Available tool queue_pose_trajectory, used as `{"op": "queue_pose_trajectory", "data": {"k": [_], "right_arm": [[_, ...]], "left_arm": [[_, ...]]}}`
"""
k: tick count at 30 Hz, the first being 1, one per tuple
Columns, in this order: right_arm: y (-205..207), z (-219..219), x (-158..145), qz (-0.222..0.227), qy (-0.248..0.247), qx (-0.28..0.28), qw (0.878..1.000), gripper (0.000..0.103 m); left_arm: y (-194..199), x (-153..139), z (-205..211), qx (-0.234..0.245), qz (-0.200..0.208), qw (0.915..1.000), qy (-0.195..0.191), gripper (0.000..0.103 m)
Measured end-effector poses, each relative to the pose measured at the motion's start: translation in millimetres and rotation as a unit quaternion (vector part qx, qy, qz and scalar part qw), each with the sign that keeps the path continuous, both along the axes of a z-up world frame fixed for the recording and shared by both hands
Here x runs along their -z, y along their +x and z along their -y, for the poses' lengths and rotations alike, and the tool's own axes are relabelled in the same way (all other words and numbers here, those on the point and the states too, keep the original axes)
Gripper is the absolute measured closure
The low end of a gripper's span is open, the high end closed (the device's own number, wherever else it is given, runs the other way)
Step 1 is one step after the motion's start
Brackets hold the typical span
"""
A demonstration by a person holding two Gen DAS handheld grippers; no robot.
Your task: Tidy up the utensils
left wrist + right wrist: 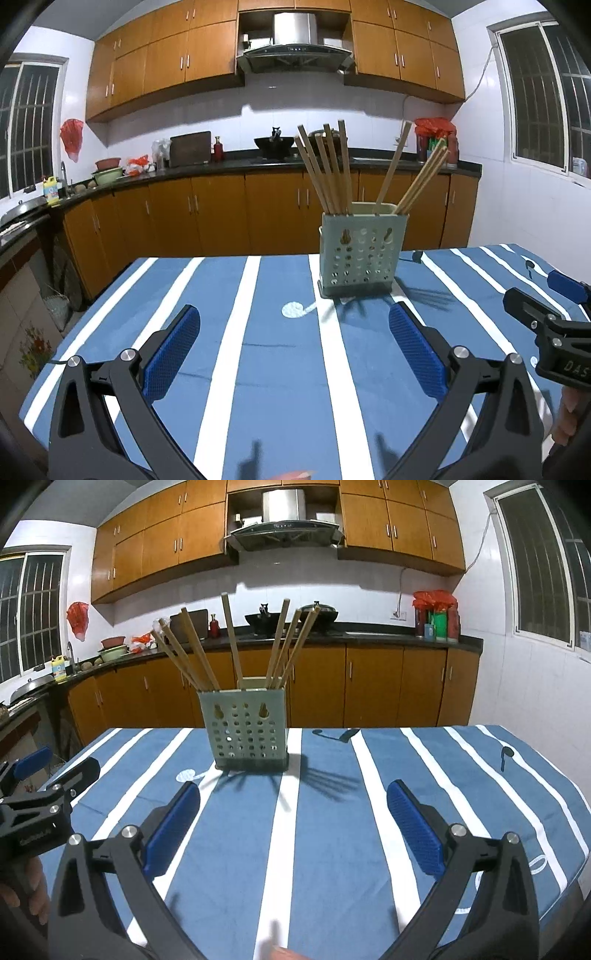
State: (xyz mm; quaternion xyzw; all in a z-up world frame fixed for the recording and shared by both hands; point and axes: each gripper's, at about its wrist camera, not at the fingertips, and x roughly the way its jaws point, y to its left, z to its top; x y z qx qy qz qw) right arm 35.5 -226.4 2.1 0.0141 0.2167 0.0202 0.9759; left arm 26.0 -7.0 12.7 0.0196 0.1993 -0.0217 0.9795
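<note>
A pale green perforated utensil holder (364, 254) stands upright on the blue striped tablecloth (280, 369), holding several wooden chopsticks (328, 170) that fan out of its top. It also shows in the right wrist view (245, 729) with the chopsticks (280, 646). My left gripper (295, 317) is open and empty, low over the cloth, short of the holder. My right gripper (293, 794) is open and empty, also short of the holder. Each gripper shows at the edge of the other's view: the right one (546, 295) and the left one (55, 768).
The table's far edge (221, 257) lies just behind the holder, its left edge (74, 332) drops to the floor. Kitchen counters with wooden cabinets (221, 210) run along the back and left walls. A tiled wall and window (546, 99) are at the right.
</note>
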Motion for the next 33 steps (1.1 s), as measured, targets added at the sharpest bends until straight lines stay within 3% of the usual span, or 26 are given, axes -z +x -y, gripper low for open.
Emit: {"op": "queue_pose_trajectory", "data": {"k": [33], "right_arm": [[-2.4,5.4,9.1,-0.008,0.010,0.007,1.000,0.004]], "left_arm": [[0.0,7.9,0.6,0.000,-0.014,0.9998,-0.012,0.002]]}}
